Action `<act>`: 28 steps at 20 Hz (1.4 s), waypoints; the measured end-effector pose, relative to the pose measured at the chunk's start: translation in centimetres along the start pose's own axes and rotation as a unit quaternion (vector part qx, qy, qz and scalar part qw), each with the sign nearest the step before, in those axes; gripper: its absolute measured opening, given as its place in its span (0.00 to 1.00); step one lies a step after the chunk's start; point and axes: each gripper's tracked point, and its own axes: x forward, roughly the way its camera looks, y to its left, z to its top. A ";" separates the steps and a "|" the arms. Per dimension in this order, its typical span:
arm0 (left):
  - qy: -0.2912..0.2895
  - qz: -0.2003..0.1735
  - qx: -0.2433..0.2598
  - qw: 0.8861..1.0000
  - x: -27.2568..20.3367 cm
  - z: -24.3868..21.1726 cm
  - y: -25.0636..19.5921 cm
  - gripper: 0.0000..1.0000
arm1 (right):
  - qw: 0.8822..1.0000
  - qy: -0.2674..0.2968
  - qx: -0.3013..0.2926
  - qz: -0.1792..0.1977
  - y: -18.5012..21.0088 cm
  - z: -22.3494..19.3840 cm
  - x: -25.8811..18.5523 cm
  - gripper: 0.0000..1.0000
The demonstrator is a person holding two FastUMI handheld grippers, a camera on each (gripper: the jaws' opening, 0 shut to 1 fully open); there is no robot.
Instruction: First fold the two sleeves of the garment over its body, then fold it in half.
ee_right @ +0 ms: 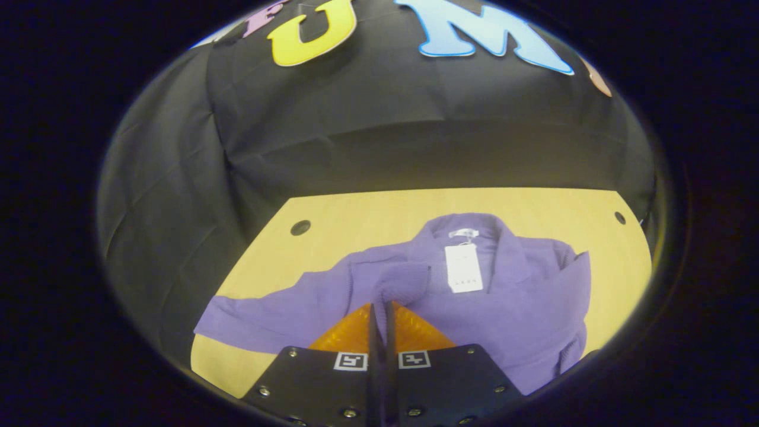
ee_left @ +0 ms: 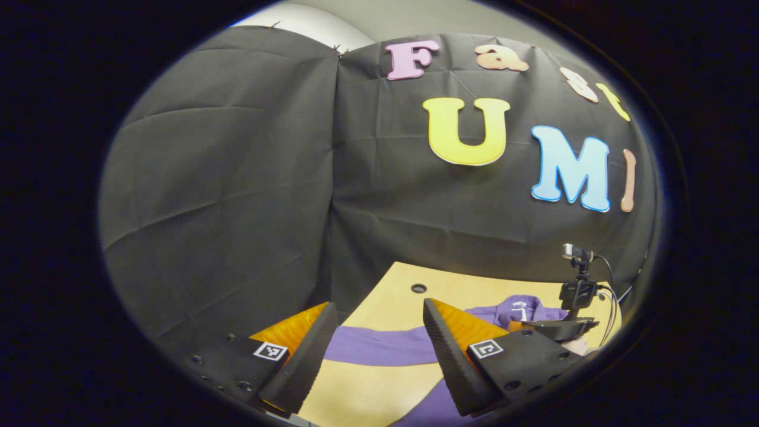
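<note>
Two right fingers (ee_right: 372, 332) apparently pinch the purple garment (ee_right: 510, 308).

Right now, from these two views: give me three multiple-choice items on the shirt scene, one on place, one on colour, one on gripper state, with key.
1. Where does the white tag lie?
A. At the shirt's collar
B. On the bare table
C. On the outstretched sleeve

2. What colour is the shirt?
A. Green
B. Purple
C. White

3. How does the right gripper stand?
A. Wide open above the table
B. Shut on a fold of shirt fabric
C. Shut on the tag

Key:
1 A, the tag sits just below the collar in the right gripper view.
2 B, the cloth reads purple on the yellow table.
3 B, both fingers are pressed together with purple fabric pinched between them.
</note>
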 end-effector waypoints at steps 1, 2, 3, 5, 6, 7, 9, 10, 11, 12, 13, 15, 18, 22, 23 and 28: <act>0.001 0.004 -0.002 1.000 0.1 -0.2 0.5 0.94 | 1.000 0.004 -0.004 0.005 -0.1 0.7 -0.5 0.04; 0.002 0.008 -0.004 1.000 0.3 -0.4 0.8 0.95 | 1.000 0.007 -0.008 0.010 0.1 1.3 -1.1 0.04; 0.004 0.011 -0.006 1.000 0.4 -0.5 1.2 0.95 | 1.000 0.012 -0.010 0.013 0.0 1.8 -1.6 0.04; 0.007 0.015 -0.008 1.000 0.7 -0.8 1.5 0.95 | 1.000 0.021 -0.013 0.017 -0.2 2.3 -2.2 0.05; 0.007 0.017 -0.007 1.000 0.8 -1.0 1.5 0.94 | 0.999 0.027 -0.014 0.019 0.3 1.5 -1.4 0.04; 0.008 0.018 -0.007 1.000 1.0 -1.1 1.6 0.94 | 0.999 0.034 -0.016 0.019 0.1 1.3 -1.3 0.04; 0.009 0.018 -0.007 1.000 1.1 -1.2 1.7 0.94 | 0.999 0.044 -0.024 0.015 0.2 0.8 -1.1 0.05; 0.011 0.017 -0.007 1.000 1.3 -1.4 1.8 0.94 | 0.998 0.047 -0.028 0.012 0.2 0.4 -0.9 0.04; 0.012 0.017 -0.007 1.000 1.3 -1.5 1.8 0.94 | 0.998 0.049 -0.030 0.015 0.2 0.3 -1.0 0.04; 0.013 0.016 -0.006 1.000 1.6 -1.7 1.6 0.94 | 0.998 0.052 -0.032 0.018 0.2 0.0 -0.7 0.06; 0.014 0.015 -0.004 1.000 1.9 -2.1 1.6 0.94 | 0.998 0.054 -0.033 0.017 0.0 -0.1 -0.6 0.09; 0.018 0.012 0.001 1.000 2.6 -3.1 1.5 0.96 | 0.998 0.054 -0.035 0.019 0.0 -0.1 -1.0 0.11; 0.022 0.008 0.000 1.000 3.8 -4.4 2.1 0.94 | 0.997 0.061 -0.032 0.039 0.5 -0.6 -1.0 0.24; 0.033 0.019 -0.005 0.999 5.9 -7.1 4.0 0.94 | 0.997 0.056 -0.039 0.047 1.1 -0.2 -2.0 0.62; 0.038 0.021 -0.004 0.999 6.5 -7.8 4.5 0.94 | 0.997 0.055 -0.040 0.047 1.1 -0.2 -2.2 0.64; 0.079 0.031 0.009 0.996 10.5 -11.9 6.9 0.94 | 0.998 0.038 -0.028 0.052 1.8 1.3 -3.9 0.66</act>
